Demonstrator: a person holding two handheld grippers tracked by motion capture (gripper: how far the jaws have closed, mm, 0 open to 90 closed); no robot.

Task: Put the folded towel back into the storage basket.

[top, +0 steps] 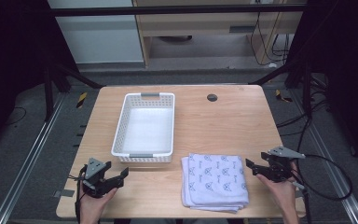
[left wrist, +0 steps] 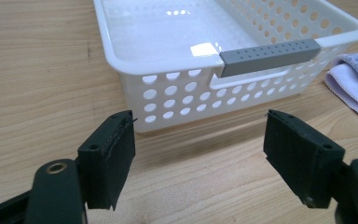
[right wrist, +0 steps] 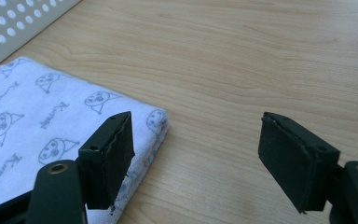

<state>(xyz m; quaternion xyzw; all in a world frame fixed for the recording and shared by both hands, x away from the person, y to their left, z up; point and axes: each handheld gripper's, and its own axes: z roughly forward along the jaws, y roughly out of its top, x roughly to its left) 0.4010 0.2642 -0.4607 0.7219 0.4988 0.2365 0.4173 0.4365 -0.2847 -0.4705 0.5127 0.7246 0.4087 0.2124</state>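
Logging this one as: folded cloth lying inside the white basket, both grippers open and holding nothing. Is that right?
Not quite. The cloth lies on the table, beside the basket and nearer the person; the basket is empty, as the high view shows. The rest stands: the left gripper and the right gripper are open and hold nothing.

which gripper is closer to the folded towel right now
Right. The right gripper sits open just off the folded towel at its right edge; the left gripper is open farther off, beyond its left edge, below the basket.
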